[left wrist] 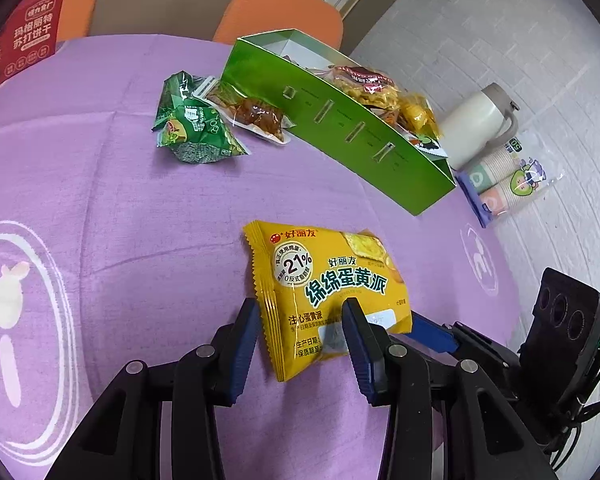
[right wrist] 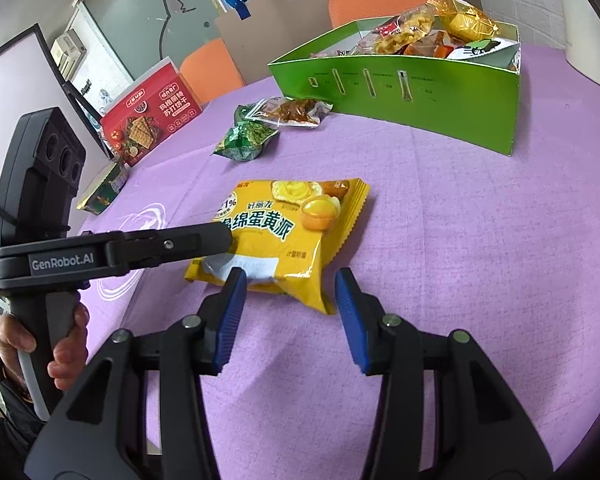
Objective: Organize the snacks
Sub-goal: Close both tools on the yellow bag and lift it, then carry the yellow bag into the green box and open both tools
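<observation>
Crinkly yellow packet (left wrist: 328, 292) between spread ribbed fingers (left wrist: 246, 334).

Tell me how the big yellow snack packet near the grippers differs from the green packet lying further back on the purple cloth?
The yellow packet is larger, smooth and puffed; the green packet is smaller and crumpled. The yellow packet lies alone, between both open grippers, left gripper and right gripper; the green packet rests against a clear pack of brown snack near the green box. Both are sealed and still outside the box.
</observation>
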`<action>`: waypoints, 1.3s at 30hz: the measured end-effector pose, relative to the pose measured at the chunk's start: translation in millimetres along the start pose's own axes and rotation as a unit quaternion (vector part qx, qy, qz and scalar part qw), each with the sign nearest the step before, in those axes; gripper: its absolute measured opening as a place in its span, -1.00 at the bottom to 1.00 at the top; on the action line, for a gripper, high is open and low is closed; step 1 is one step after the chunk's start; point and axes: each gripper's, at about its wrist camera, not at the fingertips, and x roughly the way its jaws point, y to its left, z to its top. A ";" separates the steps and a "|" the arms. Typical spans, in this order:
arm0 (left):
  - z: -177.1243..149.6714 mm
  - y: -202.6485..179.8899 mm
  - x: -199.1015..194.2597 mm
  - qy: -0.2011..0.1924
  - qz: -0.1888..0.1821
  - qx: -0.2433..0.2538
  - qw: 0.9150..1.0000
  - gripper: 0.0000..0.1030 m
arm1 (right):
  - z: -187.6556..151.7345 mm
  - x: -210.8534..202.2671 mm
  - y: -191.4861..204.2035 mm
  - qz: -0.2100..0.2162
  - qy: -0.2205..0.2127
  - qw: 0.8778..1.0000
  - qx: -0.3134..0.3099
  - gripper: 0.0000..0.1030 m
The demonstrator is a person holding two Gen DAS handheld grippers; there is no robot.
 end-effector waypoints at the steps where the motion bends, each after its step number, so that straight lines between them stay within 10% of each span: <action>1: 0.6 0.4 0.6 0.000 0.001 -0.001 1.000 -0.16 | -0.2 0.2 0.0 0.001 0.000 1.000 0.001 -0.06; 6: 1.0 3.9 4.5 0.004 0.002 -0.005 1.000 -0.16 | 1.3 2.0 1.3 0.000 -0.002 1.000 0.002 -0.08; 15: -3.6 -10.1 10.6 0.004 -0.001 0.023 1.000 -0.43 | 1.1 5.2 3.2 -0.007 0.000 1.000 0.002 -0.68; 39: 115.9 -58.9 -24.5 -0.102 -0.016 0.086 0.991 -0.54 | 135.0 -15.2 -10.9 -0.009 -0.133 0.991 -0.006 -0.68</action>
